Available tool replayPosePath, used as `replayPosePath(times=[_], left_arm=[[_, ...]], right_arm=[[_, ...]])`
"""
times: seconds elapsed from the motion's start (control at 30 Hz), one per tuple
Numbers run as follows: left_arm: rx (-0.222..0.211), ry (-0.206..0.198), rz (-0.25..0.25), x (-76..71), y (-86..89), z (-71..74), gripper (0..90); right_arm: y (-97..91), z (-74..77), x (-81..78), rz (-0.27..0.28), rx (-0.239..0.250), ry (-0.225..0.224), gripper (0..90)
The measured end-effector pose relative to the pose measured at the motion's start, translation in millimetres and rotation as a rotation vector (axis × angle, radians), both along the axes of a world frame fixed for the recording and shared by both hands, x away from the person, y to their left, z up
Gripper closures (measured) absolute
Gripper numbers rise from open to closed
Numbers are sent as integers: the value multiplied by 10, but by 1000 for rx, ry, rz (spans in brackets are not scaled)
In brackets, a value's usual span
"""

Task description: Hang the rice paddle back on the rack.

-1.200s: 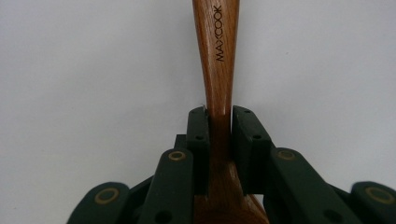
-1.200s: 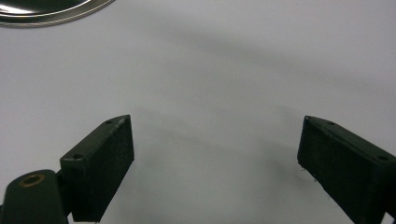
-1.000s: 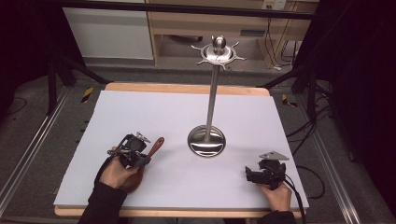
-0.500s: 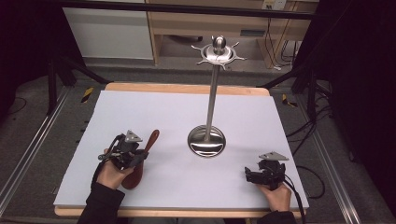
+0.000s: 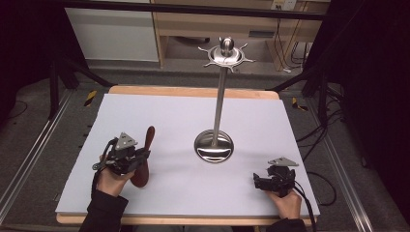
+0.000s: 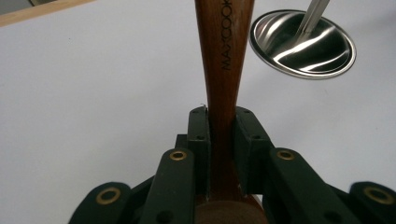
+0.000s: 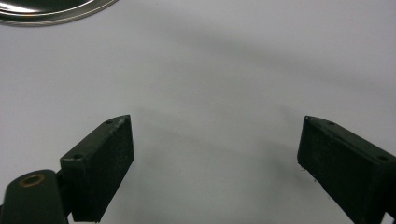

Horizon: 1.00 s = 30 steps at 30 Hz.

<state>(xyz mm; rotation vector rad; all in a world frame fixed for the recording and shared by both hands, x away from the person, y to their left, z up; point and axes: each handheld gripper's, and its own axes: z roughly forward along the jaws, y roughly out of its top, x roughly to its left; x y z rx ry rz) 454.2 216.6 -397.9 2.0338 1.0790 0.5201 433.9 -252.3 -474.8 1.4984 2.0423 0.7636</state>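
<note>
Left hand-held gripper [image 5: 138, 157] pinching the wooden spoon [image 5: 143, 159] at the narrow neck just above the bowl; both pads tight on the wood. Handle sticks out past the jaws, pointing toward the far edge, spoon over the counter's [image 5: 159, 116] left front area. Steel stand [image 5: 214, 145] well to its right. Right hand-held gripper [image 5: 257, 182] low at the front right, jaws spread, nothing between them.

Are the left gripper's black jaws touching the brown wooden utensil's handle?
Touching. In the left gripper view the left gripper has both jaws pressed flat against the narrow neck of the brown wooden utensil, with no gap on either side.
</note>
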Motion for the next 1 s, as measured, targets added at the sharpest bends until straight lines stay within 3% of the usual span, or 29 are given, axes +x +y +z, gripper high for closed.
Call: replayPosePath(times=[0.47, 0.8, 1.0], left_arm=[[-117, -142, 58, -104, 140, 135, 775], [-164, -209, 76, -158, 172, 222, 776], [-190, -227, 71, -158, 163, 295, 775]], right_arm=[[0, 2, -1, -1, 2, 0, 112], [-3, 2, 3, -5, 5, -4, 112], [2, 9, 2, -9, 9, -10, 111]])
